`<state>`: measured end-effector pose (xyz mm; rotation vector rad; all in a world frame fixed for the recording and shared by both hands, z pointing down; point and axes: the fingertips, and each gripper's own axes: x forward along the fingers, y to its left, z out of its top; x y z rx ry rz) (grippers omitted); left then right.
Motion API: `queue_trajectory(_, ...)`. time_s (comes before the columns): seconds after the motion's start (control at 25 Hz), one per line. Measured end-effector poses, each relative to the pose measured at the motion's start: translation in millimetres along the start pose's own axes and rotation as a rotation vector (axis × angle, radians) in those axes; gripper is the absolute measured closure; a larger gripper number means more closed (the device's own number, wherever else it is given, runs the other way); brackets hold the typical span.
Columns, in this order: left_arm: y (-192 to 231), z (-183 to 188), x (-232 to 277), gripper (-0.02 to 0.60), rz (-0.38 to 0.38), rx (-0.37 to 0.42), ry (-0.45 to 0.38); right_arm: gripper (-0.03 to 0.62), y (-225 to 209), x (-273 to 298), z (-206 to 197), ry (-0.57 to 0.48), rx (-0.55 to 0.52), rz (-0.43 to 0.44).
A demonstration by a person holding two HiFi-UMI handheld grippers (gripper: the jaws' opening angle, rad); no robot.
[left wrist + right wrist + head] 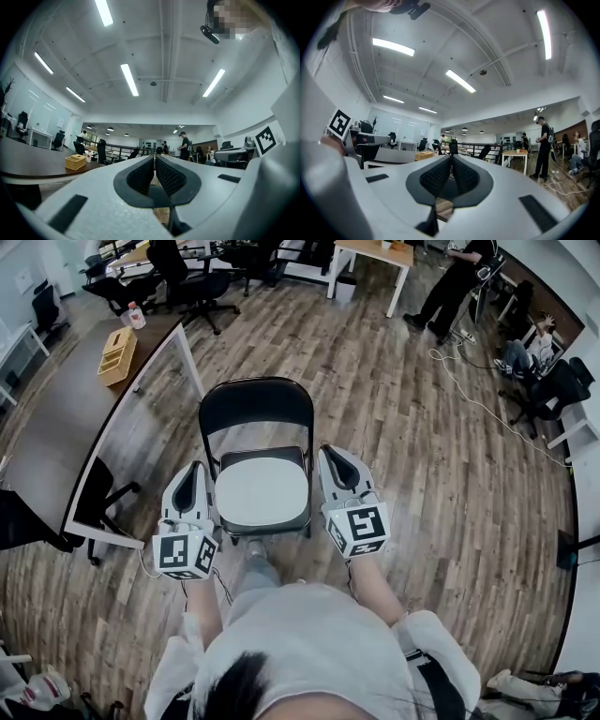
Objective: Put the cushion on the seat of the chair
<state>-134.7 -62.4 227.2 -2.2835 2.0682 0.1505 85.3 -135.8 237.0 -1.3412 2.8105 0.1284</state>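
A black folding chair stands on the wood floor in front of me, and a pale grey cushion lies flat on its seat. My left gripper is held just left of the seat, shut, with nothing between its pads. My right gripper is held just right of the seat, also shut and holding nothing. Both point forward, about level. In the left gripper view the left gripper shows only the room beyond its jaws, and the right gripper shows the same in the right gripper view.
A long dark table with a wooden box runs along the left. Office chairs stand further back. A person stands at the far right near a cable on the floor. A wooden desk is at the back.
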Motion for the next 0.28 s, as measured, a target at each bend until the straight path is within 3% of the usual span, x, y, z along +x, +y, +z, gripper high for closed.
queue_trajectory(0.28,-5.1,0.2,-5.0,0.563,0.01,-0.008,-0.011,0.574,-2.1,-8.3,2.5,-0.015,0.014,0.008)
